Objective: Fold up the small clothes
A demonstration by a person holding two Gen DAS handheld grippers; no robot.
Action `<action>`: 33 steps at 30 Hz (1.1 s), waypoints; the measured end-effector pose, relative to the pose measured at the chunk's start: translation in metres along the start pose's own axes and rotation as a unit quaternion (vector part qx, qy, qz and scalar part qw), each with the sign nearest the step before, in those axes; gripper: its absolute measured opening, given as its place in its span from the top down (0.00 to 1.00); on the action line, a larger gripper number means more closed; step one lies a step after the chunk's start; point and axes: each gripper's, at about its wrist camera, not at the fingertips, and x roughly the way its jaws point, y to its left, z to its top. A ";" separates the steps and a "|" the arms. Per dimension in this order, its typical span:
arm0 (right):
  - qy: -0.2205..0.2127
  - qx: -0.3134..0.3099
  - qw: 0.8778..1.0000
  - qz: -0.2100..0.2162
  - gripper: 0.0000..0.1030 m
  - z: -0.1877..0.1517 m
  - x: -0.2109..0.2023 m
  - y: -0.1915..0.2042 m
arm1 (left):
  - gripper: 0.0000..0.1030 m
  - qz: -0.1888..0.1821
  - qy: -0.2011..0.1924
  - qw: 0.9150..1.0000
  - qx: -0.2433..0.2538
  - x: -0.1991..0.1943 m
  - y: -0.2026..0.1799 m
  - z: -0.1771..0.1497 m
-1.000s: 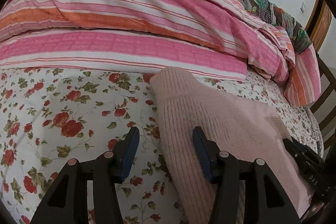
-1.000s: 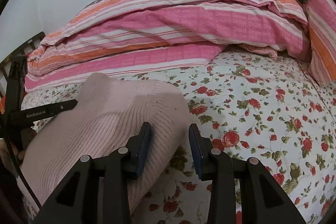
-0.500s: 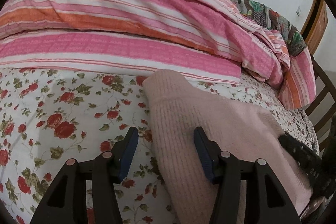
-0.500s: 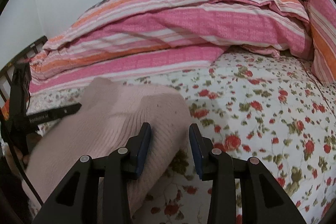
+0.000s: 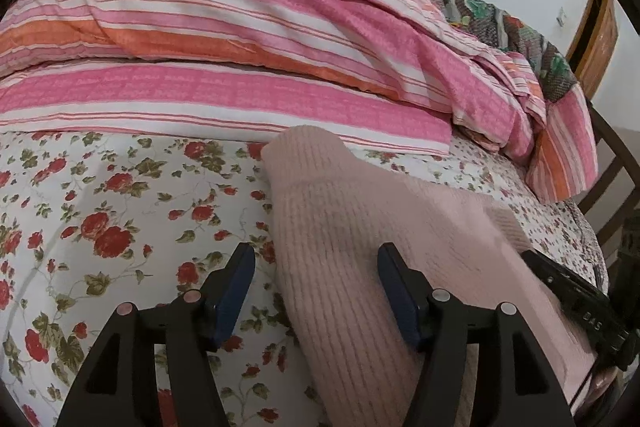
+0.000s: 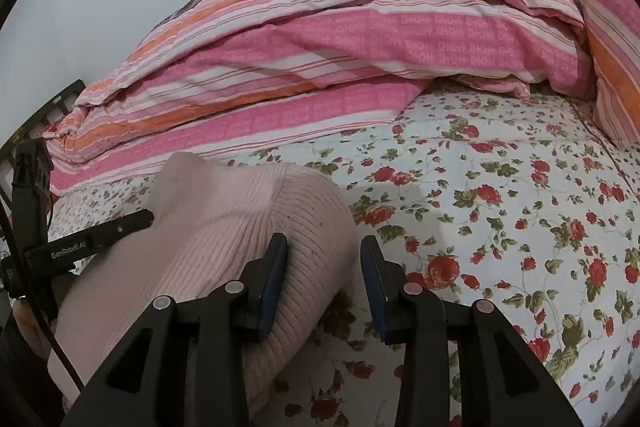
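While the pink ribbed sweater point(image 5: 360, 239) lies folded on the flowered bedsheet point(image 5: 100, 211), both claws sit at its near edge. Left claw point(image 5: 316, 291): jaws opening, fairly wide; the sweater's left edge lies between the pads, and neither pad visibly presses on it. In that view the sweater runs from 12 o'clock of the claw down toward 5 o'clock, where the other tool's black finger shows. Right claw point(image 6: 324, 279): jaws at a narrow gap, the left pad against the sweater's point(image 6: 224, 227) rounded fold, the right pad over bare sheet point(image 6: 500, 227); the knit sits at its 10 o'clock. Cannot tell whether any fabric is pinched. A striped pink-and-orange duvet point(image 5: 240, 39) is heaped at 12 o'clock, beyond the sweater.
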 end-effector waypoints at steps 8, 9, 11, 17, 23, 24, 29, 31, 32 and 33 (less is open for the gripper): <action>0.000 -0.029 0.999 -0.037 0.65 0.000 0.002 0.008 | 0.38 -0.004 -0.013 0.998 0.065 -0.017 -0.031 -0.012; 0.000 -0.030 0.999 -0.039 0.65 0.000 0.001 0.008 | 0.38 -0.002 -0.015 0.998 0.068 -0.019 -0.033 -0.015; -0.001 -0.031 0.999 -0.040 0.65 -0.001 0.001 0.008 | 0.38 0.013 -0.027 0.996 0.087 -0.027 -0.039 -0.023; -0.012 -0.032 0.999 -0.033 0.64 -0.003 -0.006 0.008 | 0.38 0.027 -0.043 0.993 0.109 -0.048 -0.049 -0.043; -0.044 -0.019 0.999 -0.003 0.63 -0.008 -0.034 0.011 | 0.38 0.052 -0.055 0.991 0.109 -0.061 -0.052 -0.059; -0.054 -0.022 0.998 0.013 0.61 -0.011 -0.042 0.016 | 0.38 0.055 -0.055 0.991 0.106 -0.063 -0.051 -0.061; -0.059 -0.106 0.993 -0.005 0.54 -0.027 -0.040 0.052 | 0.37 0.061 -0.058 0.992 0.091 -0.065 -0.051 -0.067; -0.050 -0.127 0.990 -0.026 0.54 -0.032 -0.032 0.059 | 0.37 0.060 -0.057 0.993 0.088 -0.064 -0.050 -0.067; -0.048 -0.126 0.990 -0.029 0.54 -0.032 -0.030 0.059 | 0.36 0.060 -0.056 0.993 0.087 -0.063 -0.050 -0.066; -0.048 -0.123 0.991 -0.027 0.54 -0.032 -0.031 0.058 | 0.36 0.059 -0.054 0.993 0.087 -0.062 -0.050 -0.066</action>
